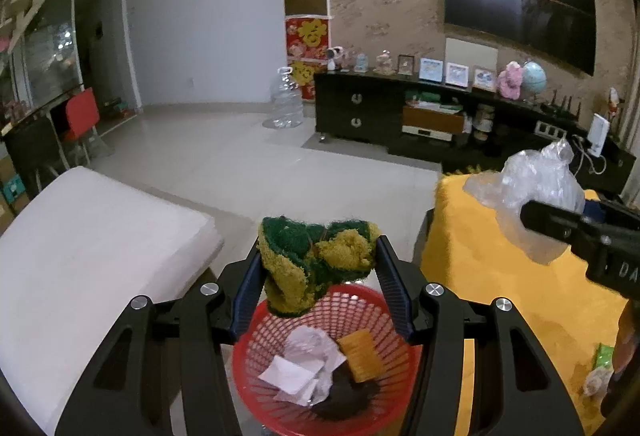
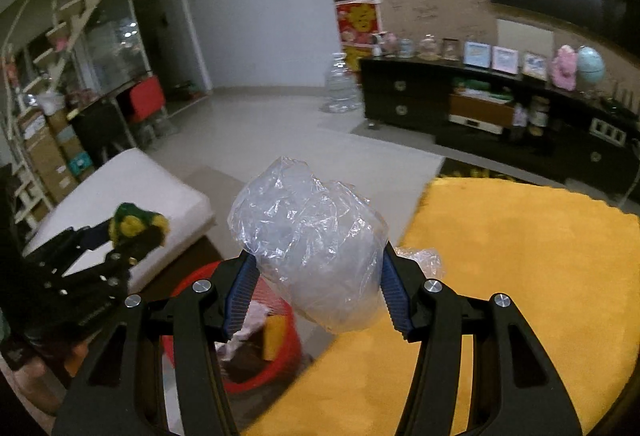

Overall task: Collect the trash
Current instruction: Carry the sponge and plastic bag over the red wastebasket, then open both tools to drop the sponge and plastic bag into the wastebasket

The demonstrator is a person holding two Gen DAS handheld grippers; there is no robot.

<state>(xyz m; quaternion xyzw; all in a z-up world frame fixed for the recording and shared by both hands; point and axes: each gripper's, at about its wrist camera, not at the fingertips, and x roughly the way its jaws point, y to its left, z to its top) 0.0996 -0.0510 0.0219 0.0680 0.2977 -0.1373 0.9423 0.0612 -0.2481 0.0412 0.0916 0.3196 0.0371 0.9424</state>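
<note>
A: Your left gripper (image 1: 318,276) has its fingers clamped on the green-and-yellow scouring pad (image 1: 316,256), and it hangs right above the red basket (image 1: 276,320). The pad's lower corner dips just inside the basket's far rim.

B: So let go here?

A: I'd say carry it slightly nearer the basket's middle first. The pad is crumpled and springy, so it could bounce off the rim. Part the fingers fully and let it fall free of the ribbed pads.

B: And your right gripper (image 2: 316,284)?

A: Clamped on the crumpled clear plastic bag (image 2: 310,236), beside the basket, over the edge of the yellow cloth (image 2: 520,276) that flanks it. The bag is light and may cling to a finger, so bring it low above the basket before you release it.

B: What's in the basket already?

A: Crumpled white paper (image 1: 304,364), an orange-yellow sponge piece (image 1: 360,354), and a dark clump (image 1: 344,396) I can't identify. Roughly the floor is covered, with room to spare.

B: Anything left out?

A: A second bit of clear plastic (image 2: 426,260) lies on the cloth, just beyond the basket.
</note>
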